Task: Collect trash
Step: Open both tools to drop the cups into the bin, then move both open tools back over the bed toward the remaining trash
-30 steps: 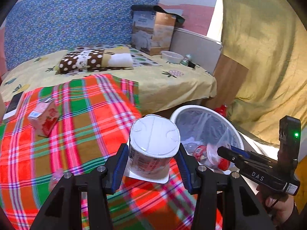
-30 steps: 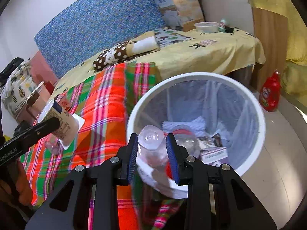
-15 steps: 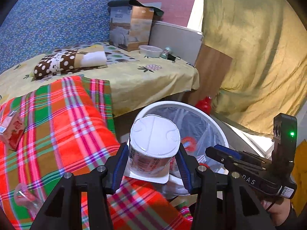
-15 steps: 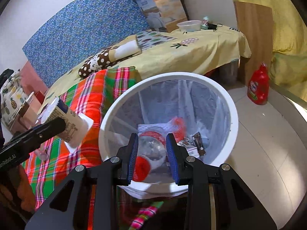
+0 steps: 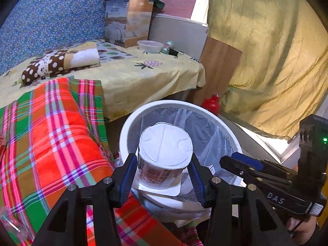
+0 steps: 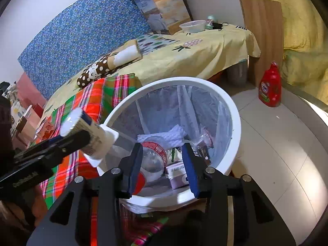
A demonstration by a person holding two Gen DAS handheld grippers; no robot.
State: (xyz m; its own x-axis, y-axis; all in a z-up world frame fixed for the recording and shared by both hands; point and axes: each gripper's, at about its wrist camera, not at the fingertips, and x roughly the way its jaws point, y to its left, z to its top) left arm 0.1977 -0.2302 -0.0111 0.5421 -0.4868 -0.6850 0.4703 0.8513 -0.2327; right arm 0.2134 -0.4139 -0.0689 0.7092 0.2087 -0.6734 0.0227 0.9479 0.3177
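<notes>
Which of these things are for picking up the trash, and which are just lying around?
For the job:
- white plastic cup with printed label, clamped in the left gripper
- round white bin with clear liner
- clear plastic bottle with red label, lying in the bin
- right gripper, jaws just opened, empty

Just lying about:
- red detergent bottle
- brown polka-dot pillow
- clear plastic bowl

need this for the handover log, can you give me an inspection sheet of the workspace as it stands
surface: plaid blanket over a bed with a yellow sheet.
job's things: white cup held upside down over the lined trash bin; clear bottle lies inside the bin with paper and a small carton.
clutter: cardboard box, plastic bowl, polka-dot pillow on the bed.
grippers: left hand-held gripper shut on the cup; right hand-held gripper empty, jaws just opened, above the bin.
cables: nothing seen.
surroundings: red detergent bottle on the tiled floor, yellow curtain.
</notes>
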